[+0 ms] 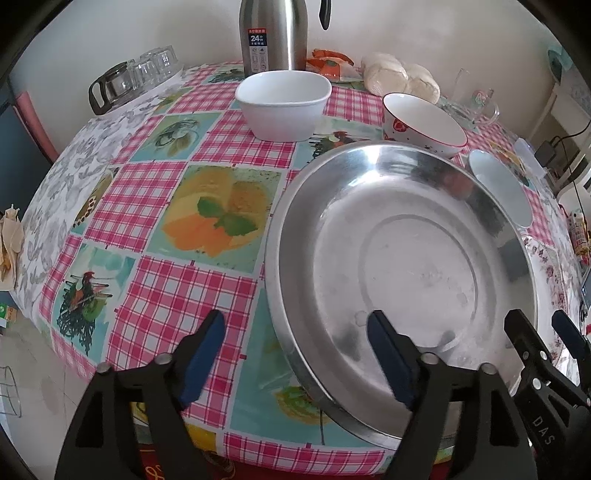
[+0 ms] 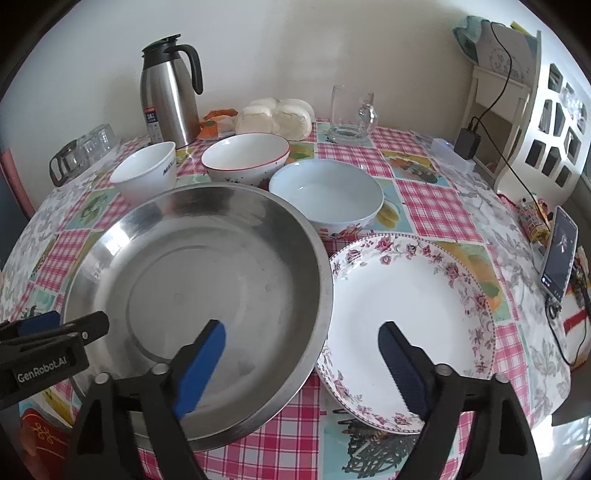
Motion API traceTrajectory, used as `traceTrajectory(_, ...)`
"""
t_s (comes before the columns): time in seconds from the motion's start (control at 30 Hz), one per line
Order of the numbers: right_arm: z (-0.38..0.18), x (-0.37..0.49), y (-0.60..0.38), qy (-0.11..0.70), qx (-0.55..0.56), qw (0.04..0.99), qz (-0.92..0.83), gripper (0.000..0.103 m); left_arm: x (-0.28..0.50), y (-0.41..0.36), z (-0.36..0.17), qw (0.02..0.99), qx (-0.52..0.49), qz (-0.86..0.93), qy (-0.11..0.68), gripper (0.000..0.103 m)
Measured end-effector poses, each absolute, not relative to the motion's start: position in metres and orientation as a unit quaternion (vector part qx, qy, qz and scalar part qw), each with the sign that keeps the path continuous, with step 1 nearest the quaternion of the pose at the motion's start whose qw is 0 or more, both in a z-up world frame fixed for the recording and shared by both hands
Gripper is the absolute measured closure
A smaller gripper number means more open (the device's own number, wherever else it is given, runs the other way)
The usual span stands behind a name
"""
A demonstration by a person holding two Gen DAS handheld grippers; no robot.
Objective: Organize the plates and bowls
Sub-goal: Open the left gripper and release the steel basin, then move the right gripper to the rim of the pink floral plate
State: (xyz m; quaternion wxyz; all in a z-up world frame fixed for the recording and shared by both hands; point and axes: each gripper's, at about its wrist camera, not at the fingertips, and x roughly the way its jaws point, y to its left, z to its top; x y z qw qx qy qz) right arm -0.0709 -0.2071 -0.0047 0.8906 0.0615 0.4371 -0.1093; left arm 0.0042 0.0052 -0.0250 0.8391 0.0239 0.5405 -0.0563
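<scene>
- The flask [image 1: 272, 35] has a label reading "24".
- The right tongs [image 1: 546, 332], seen from the left wrist, read "DAS".
- The left tongs [image 2: 55, 332], seen from the right wrist, read "GenRobot.AI".
- The square bowl [image 2: 146, 173] has blue lettering, too small to read.

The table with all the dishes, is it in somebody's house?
Most likely a home dining table: it has a checked fruit-print tablecloth, a steel thermos jug, everyday bowls and a floral plate, and a phone lying at the edge.
</scene>
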Motion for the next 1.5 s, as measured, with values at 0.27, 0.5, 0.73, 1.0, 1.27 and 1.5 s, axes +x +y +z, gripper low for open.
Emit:
traceTrajectory(0.27,-0.003,-0.073,-0.215,0.432,0.083,0.891,-0.112,0.003,0.004,0.008,-0.023,0.842,0.019,-0.054,0.536,0.016)
traceTrajectory(0.5,0.006,-0.082,-0.244,0.411,0.121,0.891,-0.149,0.0,0.002,0.005,-0.014,0.852,0.007,-0.067,0.52,0.016)
traceTrajectory(0.73,0.002,-0.108,-0.311,0.401,0.206,0.85,-0.272,0.0,-0.009,-0.018,0.002,0.86,-0.006,-0.115,0.497,0.016)
traceTrajectory(1.0,-0.018,-0.129,-0.354,0.428,0.245,0.809,-0.32,0.0,-0.027,-0.063,0.015,0.855,-0.011,-0.201,0.478,0.012)
traceTrajectory(1.27,-0.037,-0.129,-0.365,0.452,0.255,0.797,-0.309,0.001,-0.032,-0.1,0.019,0.85,0.013,-0.236,0.47,0.007)
traceTrajectory(1.5,-0.044,-0.127,-0.367,0.453,0.276,0.796,-0.293,0.014,-0.032,-0.132,0.023,0.85,0.034,-0.247,0.465,0.007)
